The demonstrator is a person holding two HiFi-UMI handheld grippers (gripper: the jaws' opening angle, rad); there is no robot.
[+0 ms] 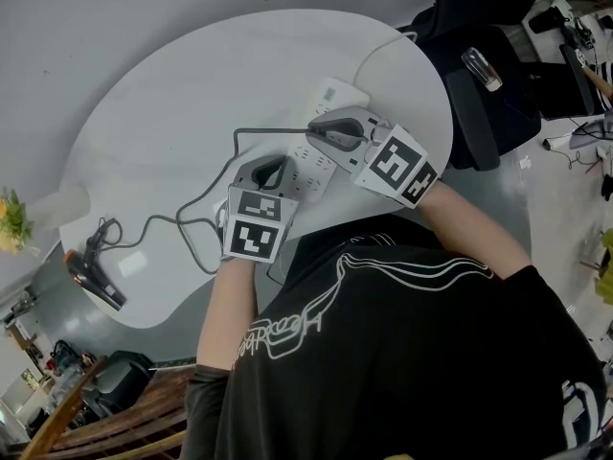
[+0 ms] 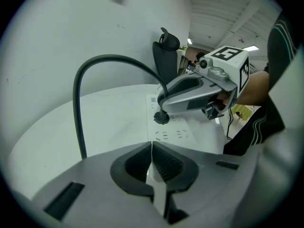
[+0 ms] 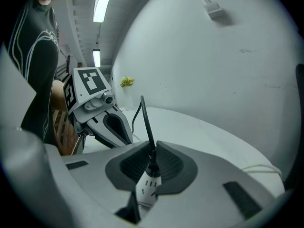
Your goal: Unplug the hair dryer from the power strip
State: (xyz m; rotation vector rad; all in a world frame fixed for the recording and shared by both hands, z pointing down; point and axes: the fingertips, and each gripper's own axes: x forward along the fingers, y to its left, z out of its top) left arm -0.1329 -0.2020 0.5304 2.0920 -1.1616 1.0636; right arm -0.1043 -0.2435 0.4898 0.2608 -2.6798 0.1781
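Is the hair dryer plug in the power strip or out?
In. The plug sits flush on the power strip, with the right gripper shut around it.

No readable text; script print (image 1: 287, 332) on black shirt (image 1: 402, 353) indecipherable, label (image 1: 329, 92) on power strip (image 1: 308, 166) too small to read

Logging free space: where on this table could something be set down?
Bare: the far half of the white round table, between the white power strip and the far rim. Crowded: the near side, with the left gripper and right gripper at the strip, the looping dark grey cord, and the black hair dryer by the left rim.
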